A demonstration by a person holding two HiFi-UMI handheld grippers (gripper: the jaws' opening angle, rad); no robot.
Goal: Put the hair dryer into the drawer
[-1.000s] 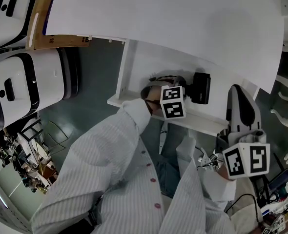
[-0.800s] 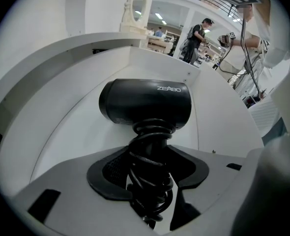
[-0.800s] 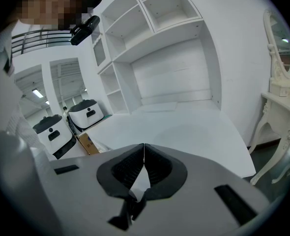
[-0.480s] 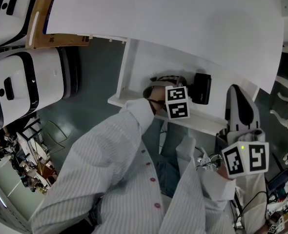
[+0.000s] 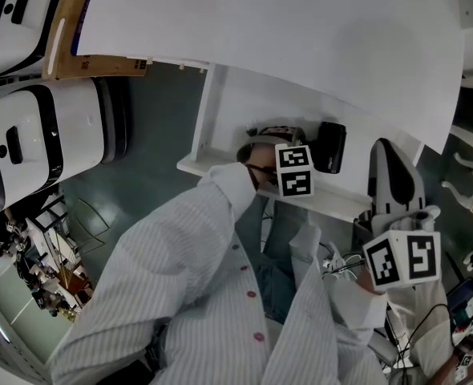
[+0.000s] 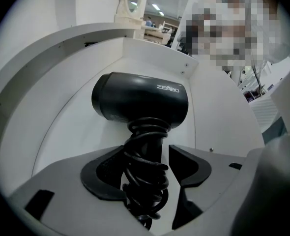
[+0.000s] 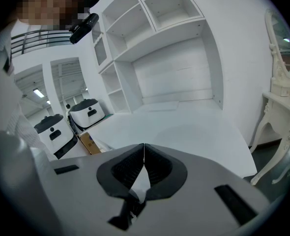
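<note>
The black hair dryer (image 5: 330,145) lies in the open white drawer (image 5: 220,119), its cord wound round the handle. In the left gripper view its barrel (image 6: 140,102) rests on the drawer floor (image 6: 81,132). My left gripper (image 5: 280,139) points steeply down into the drawer. Its jaws (image 6: 146,151) are opening around the corded handle, and a gap shows at the right pad (image 6: 187,163). My right gripper (image 5: 389,147) hovers to the right of the drawer, above its front edge, shut and empty (image 7: 144,146).
A white tabletop (image 5: 301,22) overhangs the drawer. Two white machines (image 5: 52,135) and a cardboard box (image 5: 68,22) stand on the floor at the left. A white vanity leg (image 5: 469,175) is at the right, cables (image 5: 341,267) lower right.
The left gripper has tilted a little, its marker cube shifting right. The hair dryer lies where it was. The right gripper has kept still.
</note>
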